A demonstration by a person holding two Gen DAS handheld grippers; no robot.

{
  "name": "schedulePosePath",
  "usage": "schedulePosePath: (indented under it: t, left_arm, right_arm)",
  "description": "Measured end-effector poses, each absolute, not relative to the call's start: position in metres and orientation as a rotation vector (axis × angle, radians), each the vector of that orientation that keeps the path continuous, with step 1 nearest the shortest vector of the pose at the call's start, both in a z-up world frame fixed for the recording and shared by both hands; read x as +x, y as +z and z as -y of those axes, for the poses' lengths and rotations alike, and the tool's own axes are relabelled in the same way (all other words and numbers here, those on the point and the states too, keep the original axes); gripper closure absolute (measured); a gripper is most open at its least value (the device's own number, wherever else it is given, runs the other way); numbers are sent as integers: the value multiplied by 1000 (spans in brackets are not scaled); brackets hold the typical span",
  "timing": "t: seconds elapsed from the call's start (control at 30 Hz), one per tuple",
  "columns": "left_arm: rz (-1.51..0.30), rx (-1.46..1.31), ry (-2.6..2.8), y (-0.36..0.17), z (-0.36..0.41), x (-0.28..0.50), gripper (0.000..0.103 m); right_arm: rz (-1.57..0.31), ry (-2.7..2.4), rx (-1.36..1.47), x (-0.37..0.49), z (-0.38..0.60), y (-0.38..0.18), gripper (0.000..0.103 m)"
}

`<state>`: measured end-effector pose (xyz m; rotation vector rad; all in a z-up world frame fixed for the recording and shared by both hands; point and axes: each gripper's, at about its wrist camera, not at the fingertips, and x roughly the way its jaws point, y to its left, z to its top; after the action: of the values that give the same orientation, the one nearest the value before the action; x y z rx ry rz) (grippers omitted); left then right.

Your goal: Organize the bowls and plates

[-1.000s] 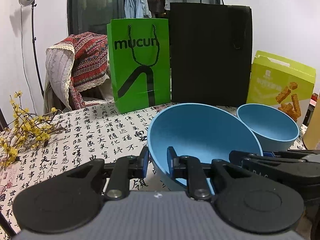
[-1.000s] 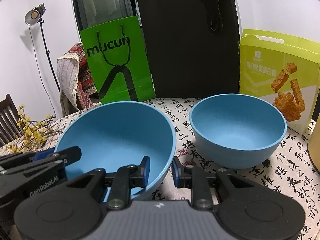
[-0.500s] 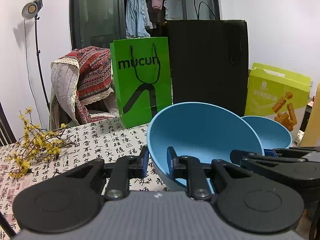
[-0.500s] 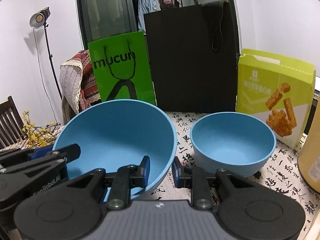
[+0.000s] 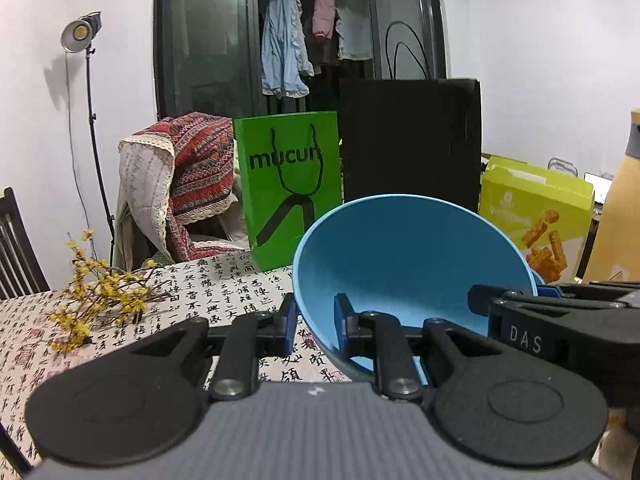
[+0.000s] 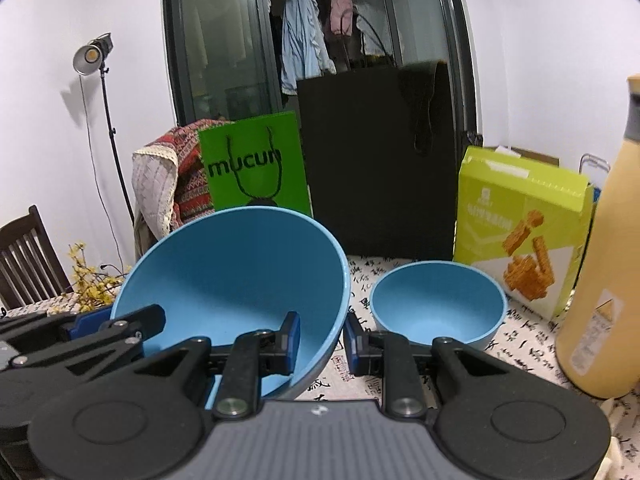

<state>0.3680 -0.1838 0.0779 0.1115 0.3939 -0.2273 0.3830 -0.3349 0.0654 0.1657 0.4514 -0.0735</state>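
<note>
While both grippers clamp its rim from opposite sides, the large blue bowl hangs tilted above the patterned tablecloth; the left gripper bites at nine o'clock, the right gripper at three; the small blue bowl sits on the cloth at two o'clock.

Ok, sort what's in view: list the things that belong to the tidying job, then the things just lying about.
Job:
large blue bowl, clamped at its rim by left gripper and right gripper
small blue bowl

Lying about:
green bag
black bag
snack box
yellow bottle
yellow flowers
</note>
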Motion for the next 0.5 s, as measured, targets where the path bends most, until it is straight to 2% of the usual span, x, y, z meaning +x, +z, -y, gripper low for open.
schedulePosePath:
  t: [0.5]
  left_arm:
    - [-373, 94, -198, 97, 168, 313, 84]
  right_arm:
    - [-434, -58, 142, 327, 319, 84, 80]
